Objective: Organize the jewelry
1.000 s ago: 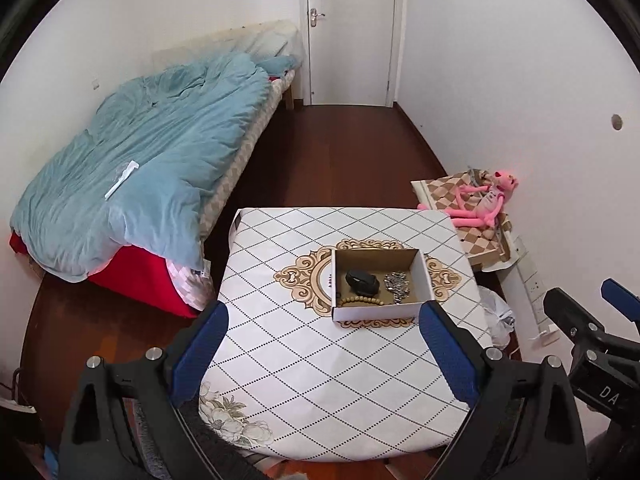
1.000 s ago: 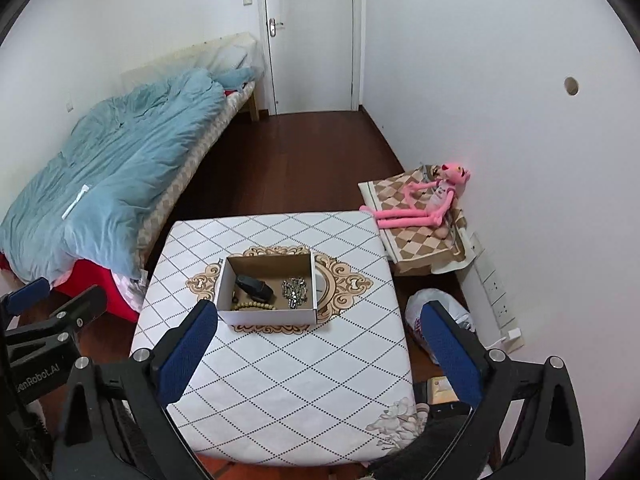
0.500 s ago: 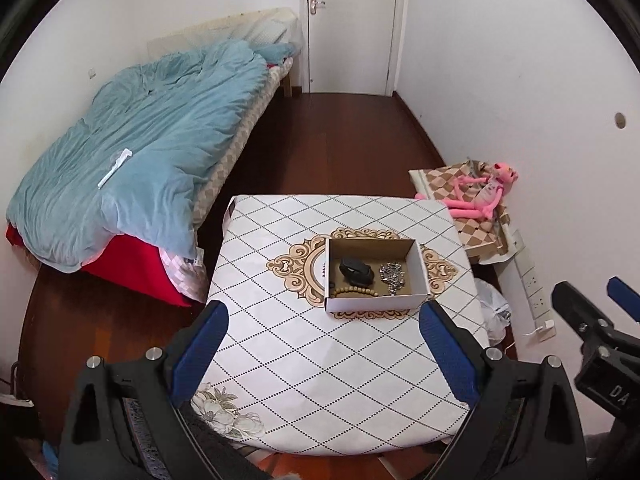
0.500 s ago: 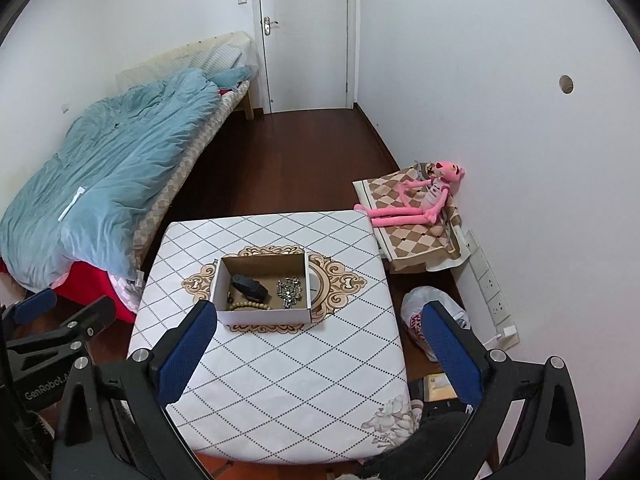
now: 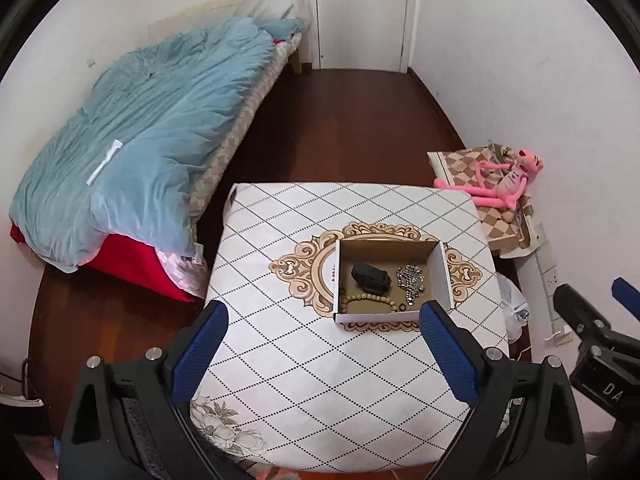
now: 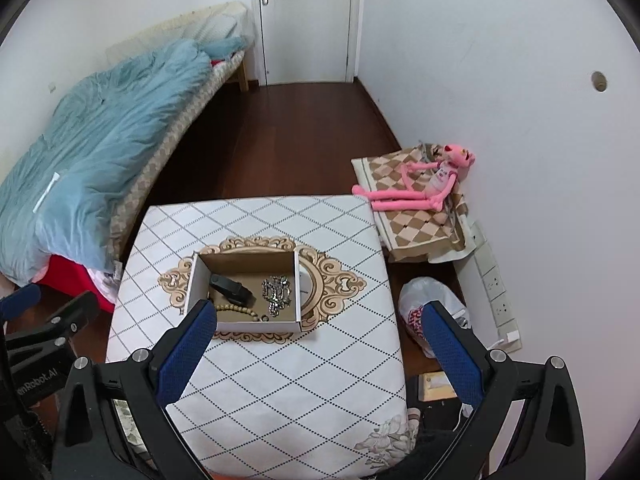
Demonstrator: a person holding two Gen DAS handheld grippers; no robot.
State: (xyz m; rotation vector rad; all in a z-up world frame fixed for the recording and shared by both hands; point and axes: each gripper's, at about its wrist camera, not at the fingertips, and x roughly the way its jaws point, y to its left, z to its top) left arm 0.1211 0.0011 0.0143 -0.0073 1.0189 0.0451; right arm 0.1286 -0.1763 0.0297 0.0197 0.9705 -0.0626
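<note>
**Left wrist view: open box of jewelry on the bench, both pairs of fingers wide and empty**

From my left wrist camera, the cardboard box [image 5: 440, 264] sits near the middle of the bench [image 5: 304, 360], over the ornate medallion printed on its diamond-pattern cover. Inside it lie three things: a black case [image 5: 370, 277] toward the left, a tangled silver chain [image 5: 411, 282] to its right, and a wooden bead bracelet [image 5: 370, 299] along the near wall. My left gripper [image 5: 322, 342] hangs above the near part of the bench, its blue-padded fingers [image 5: 200, 354] spread wide with nothing between them.

My right gripper [image 6: 316, 340] is likewise spread wide and empty. In its view the left finger pad [image 6: 186, 354] covers the box's near left corner [image 6: 192, 292], hiding the start of the bracelet [image 6: 240, 312]. The chain [image 6: 276, 292] is too knotted to tell how many pieces it is, and I cannot tell what the black case [image 6: 232, 290] holds.

Off the bench, a pink plush toy [image 6: 420, 188] lies on a checkered cushion [image 6: 404, 224] by the wall, and a white plastic bag [image 6: 424, 296] is partly hidden behind my right finger.
</note>
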